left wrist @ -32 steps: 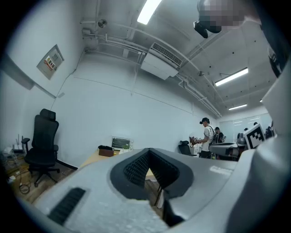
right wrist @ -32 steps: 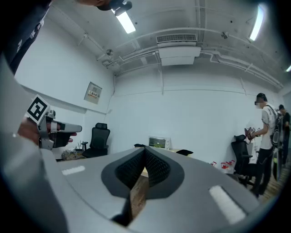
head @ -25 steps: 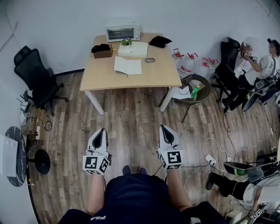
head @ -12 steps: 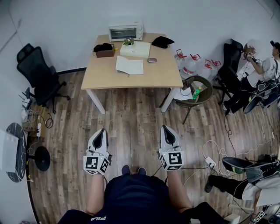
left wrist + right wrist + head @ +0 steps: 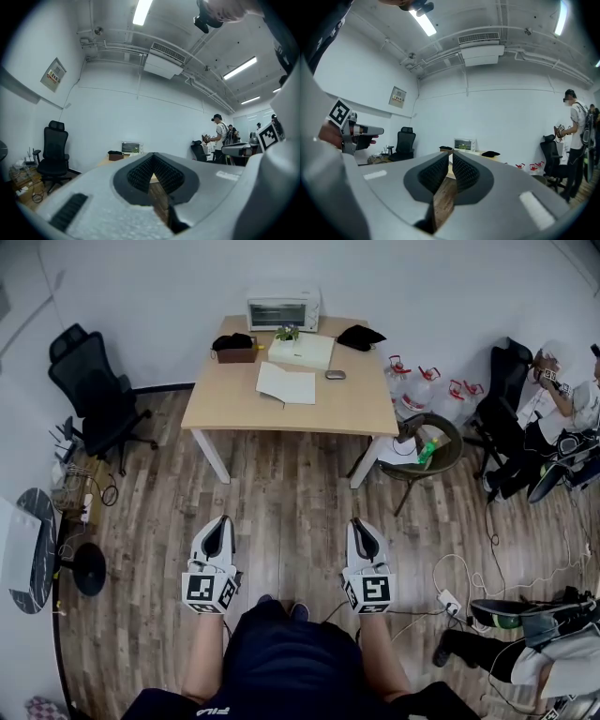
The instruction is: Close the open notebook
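Note:
The open notebook (image 5: 286, 383) lies flat with white pages up on the wooden table (image 5: 234, 409), far across the room at the top of the head view. Both grippers hover over the wood floor near the person's body, well short of the table. My left gripper (image 5: 223, 522) points toward the table; its jaws meet at the tips with nothing in them (image 5: 152, 157). My right gripper (image 5: 357, 524) runs parallel to it, pads drawn together to a sliver, also empty (image 5: 451, 157). From the gripper views the table shows only past the jaws.
On the table stand a toaster oven (image 5: 282, 310), a white box with a plant (image 5: 301, 351), a brown box (image 5: 235, 350) and a black cloth (image 5: 361, 336). A black office chair (image 5: 98, 399) stands left. A round basket chair (image 5: 427, 446), water jugs (image 5: 412, 390), seated people (image 5: 553, 418) and floor cables (image 5: 450, 587) are on the right.
The head view has shifted, so the table and chair sit a little further right in it. Both grippers keep the same pose and the same shut jaws.

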A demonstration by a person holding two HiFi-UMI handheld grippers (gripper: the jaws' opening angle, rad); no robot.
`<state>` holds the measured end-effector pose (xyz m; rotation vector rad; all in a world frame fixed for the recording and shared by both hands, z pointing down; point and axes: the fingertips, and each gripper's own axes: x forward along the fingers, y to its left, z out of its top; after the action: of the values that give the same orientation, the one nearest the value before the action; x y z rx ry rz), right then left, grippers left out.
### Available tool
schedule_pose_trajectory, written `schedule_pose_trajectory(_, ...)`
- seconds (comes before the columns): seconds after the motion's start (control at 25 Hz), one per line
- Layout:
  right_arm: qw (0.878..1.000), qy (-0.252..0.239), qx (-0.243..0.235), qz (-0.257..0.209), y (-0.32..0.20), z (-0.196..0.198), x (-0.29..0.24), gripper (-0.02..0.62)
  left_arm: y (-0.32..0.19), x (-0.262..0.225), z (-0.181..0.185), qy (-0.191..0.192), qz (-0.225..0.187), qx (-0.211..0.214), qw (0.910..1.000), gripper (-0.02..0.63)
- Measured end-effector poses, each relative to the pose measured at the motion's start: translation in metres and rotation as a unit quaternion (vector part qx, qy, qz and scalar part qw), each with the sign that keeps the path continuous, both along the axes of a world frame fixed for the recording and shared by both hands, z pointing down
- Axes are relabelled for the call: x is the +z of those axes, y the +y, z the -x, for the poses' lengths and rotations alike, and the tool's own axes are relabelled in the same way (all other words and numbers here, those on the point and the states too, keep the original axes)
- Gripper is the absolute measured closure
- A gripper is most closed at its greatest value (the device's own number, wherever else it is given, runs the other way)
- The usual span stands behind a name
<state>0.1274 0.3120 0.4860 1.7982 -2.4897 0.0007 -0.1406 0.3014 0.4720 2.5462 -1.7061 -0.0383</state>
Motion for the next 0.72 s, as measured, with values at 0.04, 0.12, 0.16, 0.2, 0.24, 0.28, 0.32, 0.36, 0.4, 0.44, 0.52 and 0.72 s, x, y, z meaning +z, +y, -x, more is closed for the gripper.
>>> schedule_pose_trajectory(0.04,1.0,-0.002,-0.001,0.0,0.0,-0.001,0.001,0.578,0.0,0.0,-0.001,0.001,0.0,-0.002,1.0,0.617)
schedule_pose_trajectory(0.12,1.0,-0.003,-0.005,0.003,-0.002,-0.001,0.002,0.578,-0.001,0.0,-0.001,0.004,0.002,-0.005,1.0,0.617)
schedule_pose_trajectory(0.16,1.0,-0.001,-0.006,0.004,-0.003,-0.001,0.003,0.578,-0.001,0.0,-0.001,0.006,0.003,-0.006,1.0,0.617)
schedule_pose_trajectory(0.2,1.0,0.0,-0.008,0.004,-0.004,0.0,0.004,0.578,-0.001,0.001,0.0,0.007,0.003,-0.007,1.0,0.617)
schedule_pose_trajectory(0.24,1.0,0.0,-0.008,0.003,-0.006,0.0,0.004,0.58,-0.002,0.001,0.0,0.005,0.003,-0.007,1.0,0.617)
schedule_pose_trajectory(0.28,1.0,0.001,-0.009,0.002,-0.009,0.001,0.005,0.58,-0.004,0.002,0.002,0.003,0.003,-0.009,1.0,0.617)
schedule_pose_trajectory(0.32,1.0,0.0,-0.008,0.001,-0.012,0.002,0.005,0.584,-0.006,0.003,0.003,0.002,0.003,-0.01,0.9999,0.617)
schedule_pose_trajectory(0.36,1.0,-0.001,-0.008,0.0,-0.016,0.002,0.004,0.587,-0.01,0.003,0.005,0.003,0.004,-0.012,0.9999,0.617)
schedule_pose_trajectory(0.4,1.0,-0.002,-0.007,-0.002,-0.02,0.003,0.004,0.602,-0.013,0.004,0.008,0.005,0.005,-0.014,0.9999,0.617)
schedule_pose_trajectory(0.44,1.0,-0.002,-0.005,-0.004,-0.025,0.003,0.004,0.603,-0.017,0.005,0.01,0.006,0.006,-0.016,0.9998,0.617)
schedule_pose_trajectory(0.52,1.0,0.0,0.0,-0.007,-0.034,0.003,0.006,0.603,-0.027,0.009,0.013,0.003,0.007,-0.018,0.9998,0.617)
schedule_pose_trajectory(0.72,1.0,0.007,0.012,-0.003,-0.071,0.001,0.009,0.603,-0.068,0.017,0.015,0.003,0.008,-0.01,0.9999,0.617)
